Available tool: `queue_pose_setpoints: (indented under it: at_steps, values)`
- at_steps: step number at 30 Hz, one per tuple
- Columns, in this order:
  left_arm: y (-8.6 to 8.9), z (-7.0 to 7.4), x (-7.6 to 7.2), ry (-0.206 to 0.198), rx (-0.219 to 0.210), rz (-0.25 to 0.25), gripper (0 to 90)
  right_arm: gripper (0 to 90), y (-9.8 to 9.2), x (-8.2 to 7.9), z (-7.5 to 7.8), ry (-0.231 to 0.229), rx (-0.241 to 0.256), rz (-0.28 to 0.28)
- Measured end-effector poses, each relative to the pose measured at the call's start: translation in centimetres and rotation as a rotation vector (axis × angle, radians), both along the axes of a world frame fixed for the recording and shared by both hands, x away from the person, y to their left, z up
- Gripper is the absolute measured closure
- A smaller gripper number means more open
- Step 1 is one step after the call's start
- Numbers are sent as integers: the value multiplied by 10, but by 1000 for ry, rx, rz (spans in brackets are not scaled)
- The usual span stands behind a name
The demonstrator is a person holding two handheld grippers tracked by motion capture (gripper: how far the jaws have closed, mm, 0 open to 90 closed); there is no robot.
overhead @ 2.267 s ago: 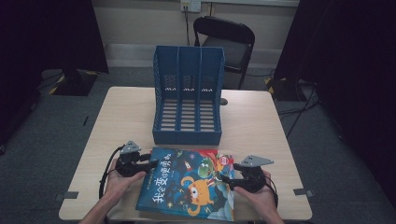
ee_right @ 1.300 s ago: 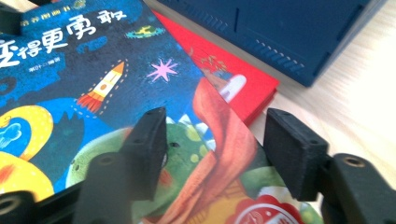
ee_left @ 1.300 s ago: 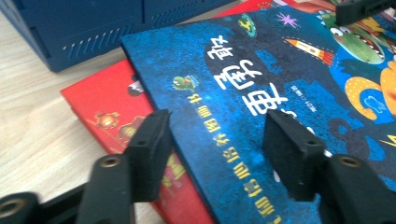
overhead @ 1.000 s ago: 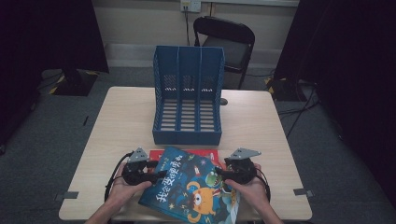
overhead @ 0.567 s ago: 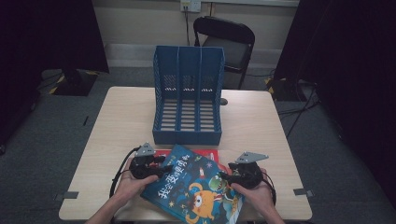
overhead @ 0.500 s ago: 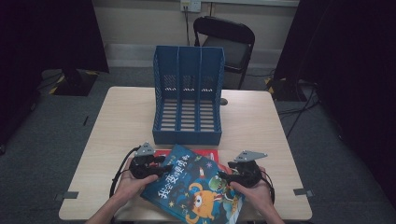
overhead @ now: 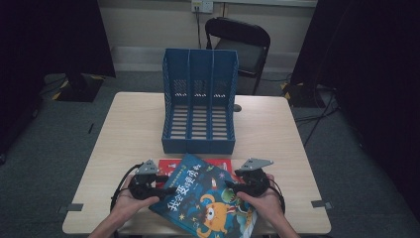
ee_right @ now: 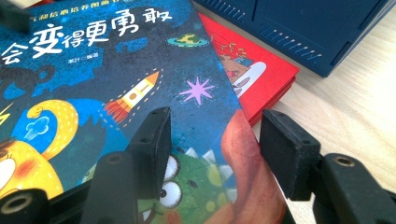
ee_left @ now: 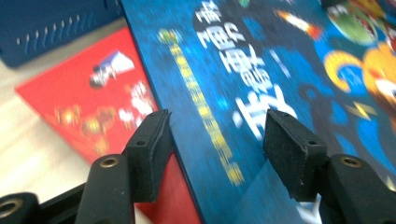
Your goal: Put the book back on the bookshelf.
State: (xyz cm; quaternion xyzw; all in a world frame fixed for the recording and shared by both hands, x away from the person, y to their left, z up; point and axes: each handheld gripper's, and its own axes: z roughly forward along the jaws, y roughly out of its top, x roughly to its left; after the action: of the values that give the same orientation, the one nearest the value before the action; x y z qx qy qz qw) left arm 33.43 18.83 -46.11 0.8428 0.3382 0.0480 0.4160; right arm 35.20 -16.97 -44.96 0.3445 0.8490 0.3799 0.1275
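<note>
Two grippers [overhead: 165,189] [overhead: 231,187] — jaws apart — straddle opposite edges of the blue book [overhead: 205,198] at lower centre, probably to lift it level.

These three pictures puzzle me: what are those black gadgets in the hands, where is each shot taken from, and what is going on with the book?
A person sits at a table and holds a hand tool with two black jaws in each hand: the left gripper and the right gripper. One picture comes from a camera above the table; the other two come from small cameras riding on each gripper, looking along its jaws. On the table stand a blue file rack and a red book, with a blue picture book lying partly over it. Each gripper's open jaws straddle an edge of the blue book; neither has closed yet.
</note>
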Motion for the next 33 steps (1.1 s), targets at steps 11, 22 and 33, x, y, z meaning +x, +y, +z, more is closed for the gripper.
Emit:
queue_pose_setpoints:
  at_steps: [11, 22, 33]
  values:
    - [5, 1, -17, -7, 34, -34, 364, 444, 0, 0, 0, -1, -1, -2]
    - [-6, 1, -9, -24, 46, -10, 364, 453, -2, -4, 2, -9, -17, -1]
    - [-34, 2, 14, -44, 50, -11, 379, 443, -6, -4, 4, -11, -30, -1]
